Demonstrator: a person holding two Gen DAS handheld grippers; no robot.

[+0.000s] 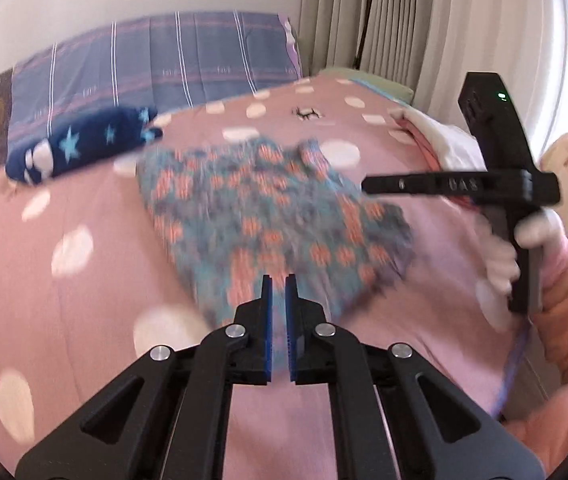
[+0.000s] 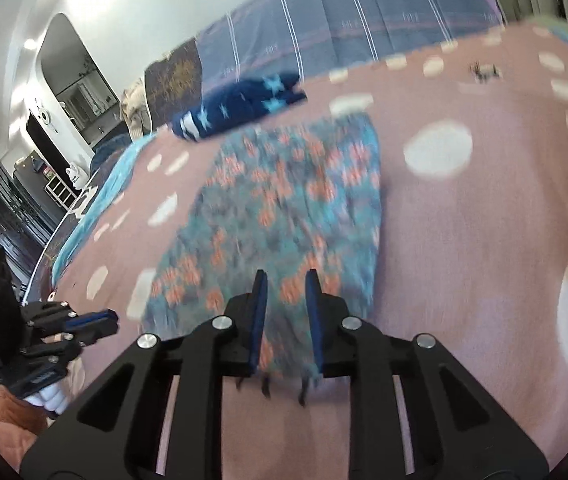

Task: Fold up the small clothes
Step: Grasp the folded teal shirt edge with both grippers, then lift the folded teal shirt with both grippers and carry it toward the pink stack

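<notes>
Left gripper [image 1: 279, 286]: jaws closed, empty. Right gripper [image 2: 287, 280]: jaws apart, seemingly empty, above blurred teal-and-orange knitted garment [image 2: 284, 200], frame centre.

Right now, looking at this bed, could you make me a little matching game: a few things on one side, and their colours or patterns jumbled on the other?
Things:
1. small folded garment
2. rolled-up cloth near the pillow
3. bedspread
4. pillow

Looks:
A. pink with large white dots
B. dark blue with light blue stars
C. blue-grey with thin white stripes
D. teal with orange-pink blotches

Pairs: 1-D, 2-B, 3-A, 4-C
</notes>
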